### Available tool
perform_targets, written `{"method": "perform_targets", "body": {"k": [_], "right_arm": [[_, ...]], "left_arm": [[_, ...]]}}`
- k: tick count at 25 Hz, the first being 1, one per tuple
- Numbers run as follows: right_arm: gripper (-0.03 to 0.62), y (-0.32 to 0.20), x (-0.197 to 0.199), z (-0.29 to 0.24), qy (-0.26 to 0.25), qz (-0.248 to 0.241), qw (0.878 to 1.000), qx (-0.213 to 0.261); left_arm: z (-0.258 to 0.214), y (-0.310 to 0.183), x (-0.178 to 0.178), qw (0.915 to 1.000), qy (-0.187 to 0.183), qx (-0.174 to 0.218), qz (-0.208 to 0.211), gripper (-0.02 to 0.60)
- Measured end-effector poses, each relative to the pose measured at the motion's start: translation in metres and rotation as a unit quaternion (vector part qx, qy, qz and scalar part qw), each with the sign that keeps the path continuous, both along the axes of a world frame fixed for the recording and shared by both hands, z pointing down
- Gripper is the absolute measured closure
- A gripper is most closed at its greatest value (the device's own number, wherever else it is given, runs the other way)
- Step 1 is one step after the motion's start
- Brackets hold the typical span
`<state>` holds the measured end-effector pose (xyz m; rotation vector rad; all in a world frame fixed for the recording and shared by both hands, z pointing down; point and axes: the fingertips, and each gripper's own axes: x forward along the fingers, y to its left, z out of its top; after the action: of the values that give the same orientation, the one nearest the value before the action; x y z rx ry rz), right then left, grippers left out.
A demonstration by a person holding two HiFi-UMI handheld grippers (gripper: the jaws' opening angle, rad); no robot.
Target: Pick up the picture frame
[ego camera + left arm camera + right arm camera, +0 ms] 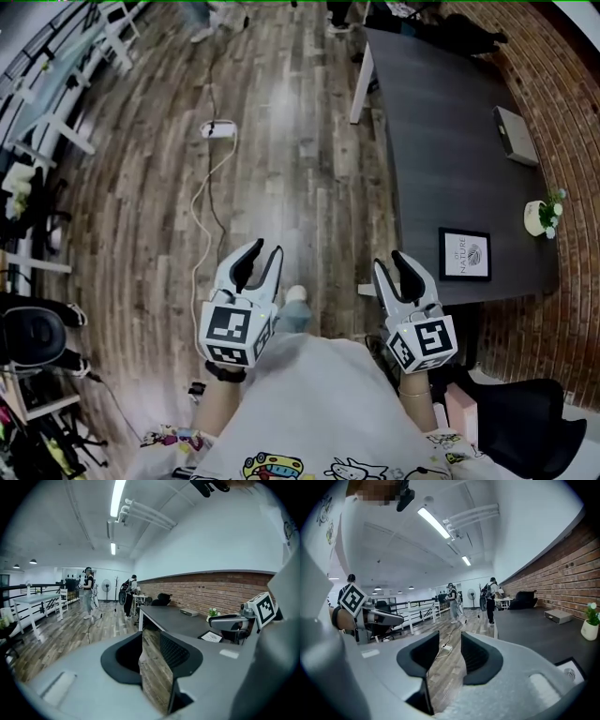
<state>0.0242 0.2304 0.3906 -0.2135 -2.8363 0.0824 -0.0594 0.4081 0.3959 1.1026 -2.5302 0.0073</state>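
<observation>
The left tongs [258, 255] and right tongs [394, 267] both stand released, with only wooden floor [281, 141] showing between their jaws; both hang over that floor beside the dark desk [441, 131]; the picture frame [465, 254] lies flat near the desk's near edge, just right of the right tongs and untouched; 1 potted plant [542, 216] stands to its right.

Blk picture frame [465, 253], dk-grey table [441, 141]
</observation>
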Motion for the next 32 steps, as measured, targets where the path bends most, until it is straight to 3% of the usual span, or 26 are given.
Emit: {"method": "perform_targets", "body": {"k": [6, 20, 25, 32], "right_arm": [[0.441, -0.01, -0.036, 0.007, 0.006, 0.031, 1.0, -0.001], [0.399, -0.056, -0.067, 0.025, 0.031, 0.116, 0.993, -0.01], [0.391, -0.097, -0.082, 0.032, 0.03, 0.145, 0.989, -0.023], [0.385, -0.184, -0.111, 0.019, 0.014, 0.202, 0.979, -0.028]], "left_arm": [[0.011, -0.003, -0.047, 0.9998, 0.012, 0.0, 0.018, 0.448], [0.033, -0.044, -0.098, 0.9961, 0.038, -0.014, 0.079, 0.43], [0.035, -0.092, -0.128, 0.9933, 0.038, -0.02, 0.107, 0.42], [0.013, -0.199, -0.176, 0.9851, 0.017, -0.017, 0.17, 0.419]]}}
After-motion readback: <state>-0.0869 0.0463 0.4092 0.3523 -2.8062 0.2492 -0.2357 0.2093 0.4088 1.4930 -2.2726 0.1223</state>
